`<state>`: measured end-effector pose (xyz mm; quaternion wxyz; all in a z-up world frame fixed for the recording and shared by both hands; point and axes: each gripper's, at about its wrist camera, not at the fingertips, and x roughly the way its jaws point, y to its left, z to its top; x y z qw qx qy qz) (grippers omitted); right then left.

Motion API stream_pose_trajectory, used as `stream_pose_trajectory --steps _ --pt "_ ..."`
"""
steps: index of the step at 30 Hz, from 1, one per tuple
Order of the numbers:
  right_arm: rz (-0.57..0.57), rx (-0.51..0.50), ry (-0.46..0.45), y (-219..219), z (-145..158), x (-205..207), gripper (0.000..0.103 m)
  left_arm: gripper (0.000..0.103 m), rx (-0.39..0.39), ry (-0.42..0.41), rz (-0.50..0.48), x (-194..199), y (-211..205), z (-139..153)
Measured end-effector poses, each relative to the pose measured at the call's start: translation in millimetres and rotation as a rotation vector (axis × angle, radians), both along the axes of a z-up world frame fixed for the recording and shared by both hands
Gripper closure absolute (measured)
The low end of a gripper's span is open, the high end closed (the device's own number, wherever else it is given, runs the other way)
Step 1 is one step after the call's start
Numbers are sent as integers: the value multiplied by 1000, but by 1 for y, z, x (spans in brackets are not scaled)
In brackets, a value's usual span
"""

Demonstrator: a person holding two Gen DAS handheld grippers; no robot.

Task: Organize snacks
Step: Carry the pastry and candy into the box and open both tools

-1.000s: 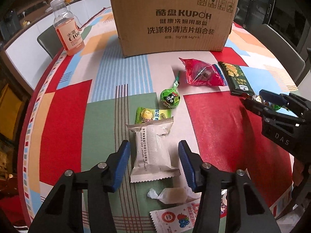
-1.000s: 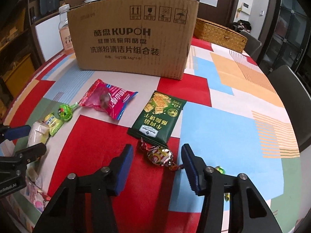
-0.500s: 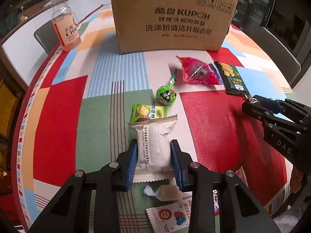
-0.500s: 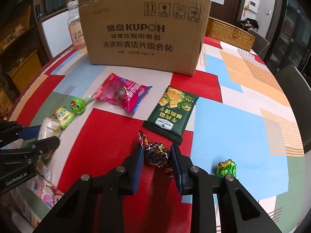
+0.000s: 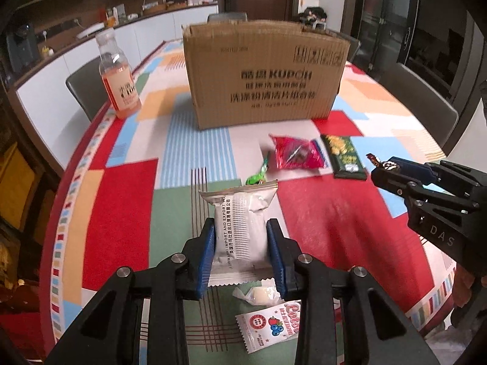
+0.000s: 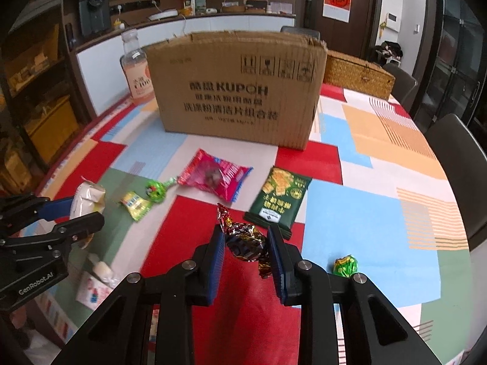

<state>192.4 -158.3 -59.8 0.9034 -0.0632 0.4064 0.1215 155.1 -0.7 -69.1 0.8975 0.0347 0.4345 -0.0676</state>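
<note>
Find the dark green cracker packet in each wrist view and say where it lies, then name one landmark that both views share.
Left wrist view: the dark green cracker packet lies right of centre on the table, beside the red snack bag.
Right wrist view: the packet lies near the centre, just beyond the right gripper.
Shared landmark: the cardboard box stands behind the packet in both.

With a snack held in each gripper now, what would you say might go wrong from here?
1. The right gripper pinches the foil candy across its rounded middle; the slick wrapper might slip out.
2. The left gripper holds the white packet by its lower half, so the puffy pack may sag or get crushed.
3. The cardboard box has tall walls; a low carry might clip its rim.
</note>
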Motion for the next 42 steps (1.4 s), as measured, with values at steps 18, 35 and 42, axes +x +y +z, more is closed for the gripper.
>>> stream_pose_trajectory --steps 18,35,42 --pt "19 77 -175 1 67 6 74 70 19 -270 -37 11 1 76" --pt "35 128 -317 3 142 77 74 70 20 -467 -51 75 -3 154" --pt "36 160 -261 5 147 125 74 70 -25 -395 -66 133 -2 163"
